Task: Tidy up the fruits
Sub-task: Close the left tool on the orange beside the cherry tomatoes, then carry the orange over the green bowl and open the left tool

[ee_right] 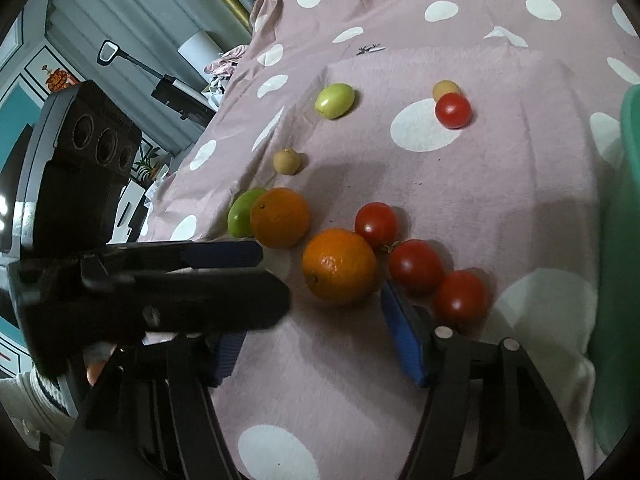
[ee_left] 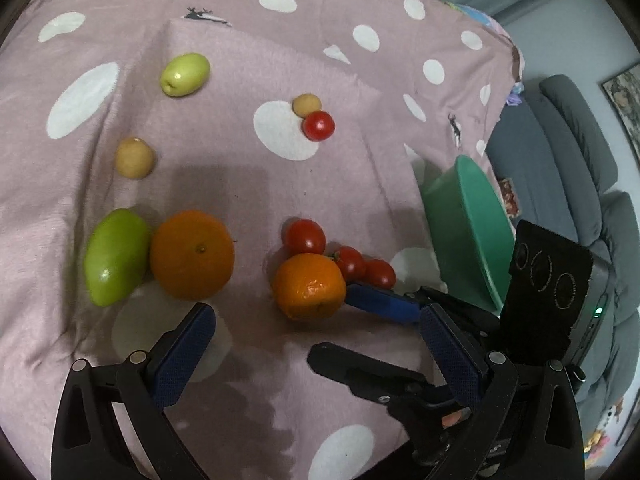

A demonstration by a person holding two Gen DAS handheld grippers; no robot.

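Pink white-dotted cloth (ee_left: 240, 184), orange oranges (ee_left: 192, 254), green bowl (ee_left: 472, 232)

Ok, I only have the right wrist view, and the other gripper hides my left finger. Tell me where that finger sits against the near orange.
Observer: Your left finger lies short of the near orange; cloth shows between them.
Operator: Now report the left gripper's jaws.
Observer: The left gripper stands wide open, pads touching nothing.
Operator: Give me the bowl.
Observer: The green bowl sits just right of the three tomatoes, near the cloth's edge.
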